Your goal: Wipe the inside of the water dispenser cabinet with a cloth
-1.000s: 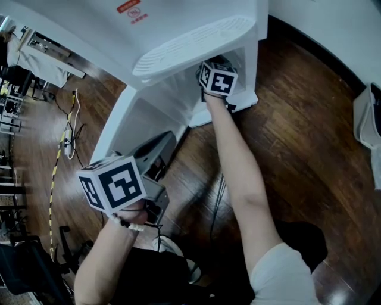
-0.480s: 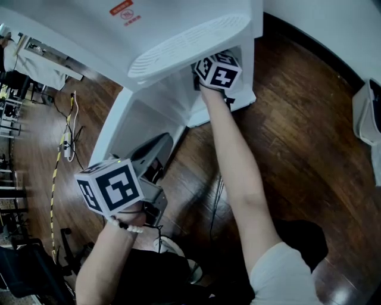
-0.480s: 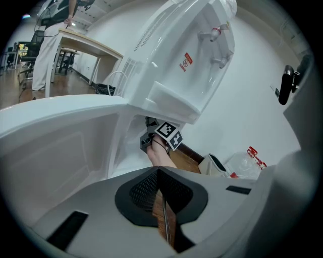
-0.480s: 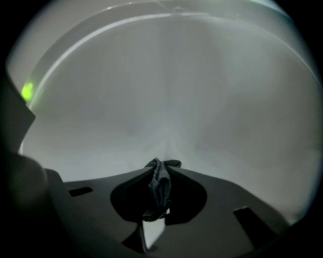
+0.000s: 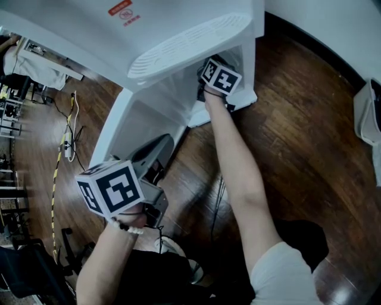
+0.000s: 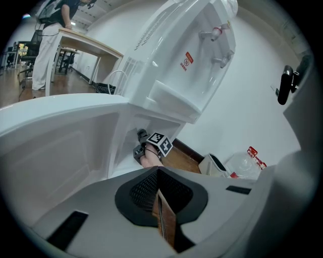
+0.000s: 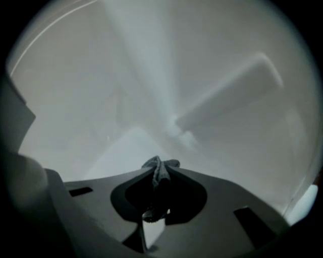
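At the left of the head view, the left gripper (image 6: pixel 157 171) hangs low above the dark wooden floor (image 5: pixel 297 125), with its black-and-white marker cube (image 5: pixel 111 186) uppermost. Its own view shows the two grey jaws pressed together with nothing between them; only a thin slit of floor shows through the black, mesh-textured pads.

Just beyond it, the cabinet door (image 5: pixel 128 122) stands swung open, a smooth white plastic panel with a shallow rectangular recess. Above that rises the glossy white water dispenser (image 5: pixel 178 18), with a red sticker (image 5: pixel 124 9) on its front and an oval, finely ribbed drip tray (image 5: pixel 190 39) jutting out over the open cabinet (image 5: pixel 172 89).

Further right, a bare forearm (image 5: pixel 235 161) reaches into that opening, and the right gripper (image 7: pixel 159 177) is inside the cabinet under the tray. Its jaws pinch the cloth (image 7: pixel 161 165), a dark grey, nubbly fabric bunched into a small crumpled tuft at the tips. Ahead of it lie pale, smooth inner walls with a raised bar-shaped rib (image 7: pixel 227 95). I cannot tell whether the cloth touches the wall.

A white bin (image 5: pixel 369 116) stands at the far right edge.
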`<state>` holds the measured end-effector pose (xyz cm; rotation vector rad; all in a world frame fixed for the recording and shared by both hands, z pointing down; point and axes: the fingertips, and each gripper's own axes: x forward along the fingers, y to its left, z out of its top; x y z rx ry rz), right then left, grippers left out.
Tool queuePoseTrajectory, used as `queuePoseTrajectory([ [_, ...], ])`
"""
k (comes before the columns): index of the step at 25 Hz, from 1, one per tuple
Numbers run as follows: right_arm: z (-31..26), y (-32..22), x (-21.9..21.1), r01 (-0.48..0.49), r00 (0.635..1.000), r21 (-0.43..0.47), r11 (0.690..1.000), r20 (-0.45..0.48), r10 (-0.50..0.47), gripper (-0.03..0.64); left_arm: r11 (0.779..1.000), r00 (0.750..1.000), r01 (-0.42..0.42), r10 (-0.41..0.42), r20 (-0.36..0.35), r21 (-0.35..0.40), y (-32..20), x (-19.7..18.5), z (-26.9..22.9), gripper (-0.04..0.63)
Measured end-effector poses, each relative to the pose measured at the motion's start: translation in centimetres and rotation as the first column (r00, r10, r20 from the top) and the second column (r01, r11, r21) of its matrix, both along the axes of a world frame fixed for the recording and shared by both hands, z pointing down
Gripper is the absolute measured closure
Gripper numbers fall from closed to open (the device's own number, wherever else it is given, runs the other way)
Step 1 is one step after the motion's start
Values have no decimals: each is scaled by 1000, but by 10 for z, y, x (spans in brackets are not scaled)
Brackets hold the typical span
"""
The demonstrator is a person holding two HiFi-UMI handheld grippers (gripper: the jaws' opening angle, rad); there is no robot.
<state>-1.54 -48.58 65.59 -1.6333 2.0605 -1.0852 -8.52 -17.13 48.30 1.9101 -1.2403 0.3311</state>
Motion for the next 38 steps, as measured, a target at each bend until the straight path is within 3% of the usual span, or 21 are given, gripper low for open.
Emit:
queuePoseTrajectory([
  [5,41,3,5,-8,1000,-104,995,29,11,575,1000,1000,-3,3,-2,-3,1,1,1,607],
  [9,51,3,17,-46,999,-124,991,11,47,574,1000,1000,-5,5,-3,-6,2,1,2,607],
  [14,25,2,21,-67,998,-41,997,-15,67,575,1000,1000,-12,12,-4,-2,2,3,1,607],
  [18,-15,5,26,-118,992,52,992,55,115,574,1000,1000,-17,17,1,0,2,4,1,607],
  [25,-87,21,34,-201,972,192,960,157,172,575,1000,1000,-23,23,-3,12,5,5,-3,607],
  [30,-123,25,44,-232,967,271,934,170,190,575,1000,1000,-24,25,-4,16,6,5,-6,607],
  [33,-115,25,47,-236,967,244,941,158,202,575,999,1000,-27,27,-5,19,6,7,-6,607],
  [38,-59,25,43,-235,967,106,966,128,221,575,999,1000,-27,27,0,21,9,7,-8,607],
])
